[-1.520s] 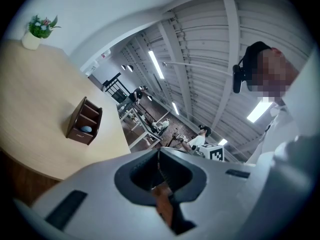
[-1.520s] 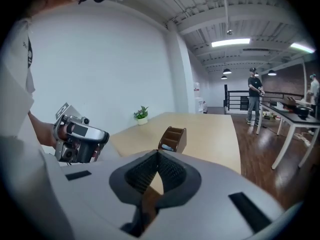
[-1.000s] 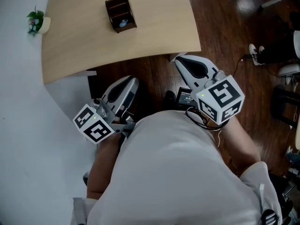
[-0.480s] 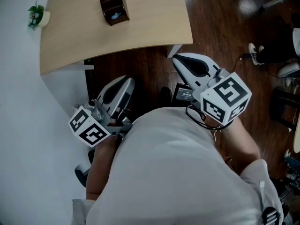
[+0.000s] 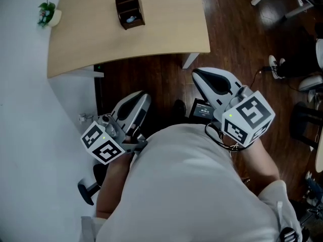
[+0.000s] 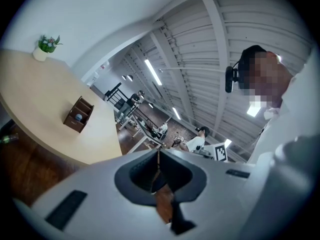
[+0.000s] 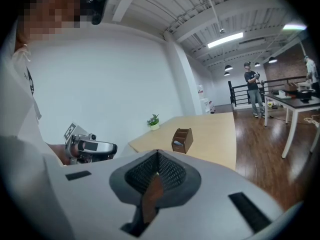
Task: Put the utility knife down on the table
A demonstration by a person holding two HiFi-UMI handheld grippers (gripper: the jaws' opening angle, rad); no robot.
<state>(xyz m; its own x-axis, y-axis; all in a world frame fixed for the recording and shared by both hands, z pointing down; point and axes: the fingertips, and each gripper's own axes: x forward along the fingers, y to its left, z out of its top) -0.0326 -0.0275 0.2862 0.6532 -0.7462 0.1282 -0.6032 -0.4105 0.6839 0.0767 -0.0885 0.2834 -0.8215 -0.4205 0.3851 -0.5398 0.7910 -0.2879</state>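
Wooden table (image 5: pixel 166 24) is lying well ahead, the right gripper (image 5: pixel 200 74) nearer it than the left gripper (image 5: pixel 142 97). Both are pinching shut on nothing; no utility knife showing.

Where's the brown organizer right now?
Near the top of the head view, the organizer stands on the table, to the right of the small plant at the table's left edge.

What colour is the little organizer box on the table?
The organizer box is dark brown; the head view shows it best.
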